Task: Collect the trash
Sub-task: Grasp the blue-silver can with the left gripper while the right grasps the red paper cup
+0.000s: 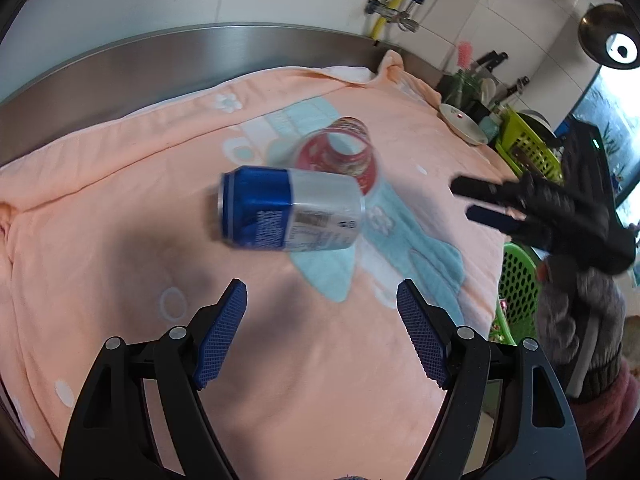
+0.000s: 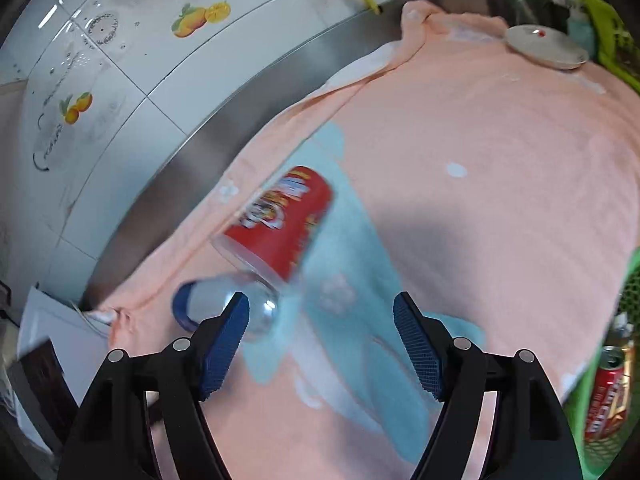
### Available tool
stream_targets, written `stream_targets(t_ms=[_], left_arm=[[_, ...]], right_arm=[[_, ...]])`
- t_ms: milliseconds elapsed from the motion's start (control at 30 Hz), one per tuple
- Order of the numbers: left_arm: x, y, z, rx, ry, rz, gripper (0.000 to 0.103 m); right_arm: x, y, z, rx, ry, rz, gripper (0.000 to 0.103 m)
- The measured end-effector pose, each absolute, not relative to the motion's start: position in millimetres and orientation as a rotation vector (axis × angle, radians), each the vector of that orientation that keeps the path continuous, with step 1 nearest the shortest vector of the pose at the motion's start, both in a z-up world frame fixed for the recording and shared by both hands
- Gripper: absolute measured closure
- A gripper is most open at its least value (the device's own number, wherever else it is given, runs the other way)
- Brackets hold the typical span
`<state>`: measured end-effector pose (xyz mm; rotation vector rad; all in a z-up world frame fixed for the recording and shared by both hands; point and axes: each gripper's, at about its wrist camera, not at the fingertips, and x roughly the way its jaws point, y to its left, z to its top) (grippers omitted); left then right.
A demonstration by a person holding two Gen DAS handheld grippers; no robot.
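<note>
Two pieces of trash lay touching on the peach towel (image 1: 120, 208) in the left wrist view, a blue-and-silver can (image 1: 290, 212) on its side just in front of a tipped red cup (image 1: 340, 156), while the left hand-held gripper (image 1: 320, 332) hung short of them with jaws wide and empty and the right hand-held gripper (image 1: 480, 204) reached in from the right. From the right wrist view, that gripper's jaws also stood apart with nothing held, the cup and can lay ahead to its left, and a red can (image 2: 606, 396) sat in the green basket (image 2: 628, 280) at the right edge.
</note>
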<state>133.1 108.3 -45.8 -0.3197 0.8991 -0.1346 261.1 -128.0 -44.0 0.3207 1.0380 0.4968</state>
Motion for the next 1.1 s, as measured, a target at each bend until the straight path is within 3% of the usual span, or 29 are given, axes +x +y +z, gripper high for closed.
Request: stream_targets(t_ms=[500,1100], left_arm=[[128.5,132.8,-60.9,-0.368,0.914,-0.130,0.026],[137.9,149.1,-57.2,-0.355,0.901,-0.098,0.026]], right_arm=[[341.5,-68.8,-81.9,0.567,1.203,0.445,0.031],[363.2,-55.3,-120.8,0.791,1.299,0.541,0.031]])
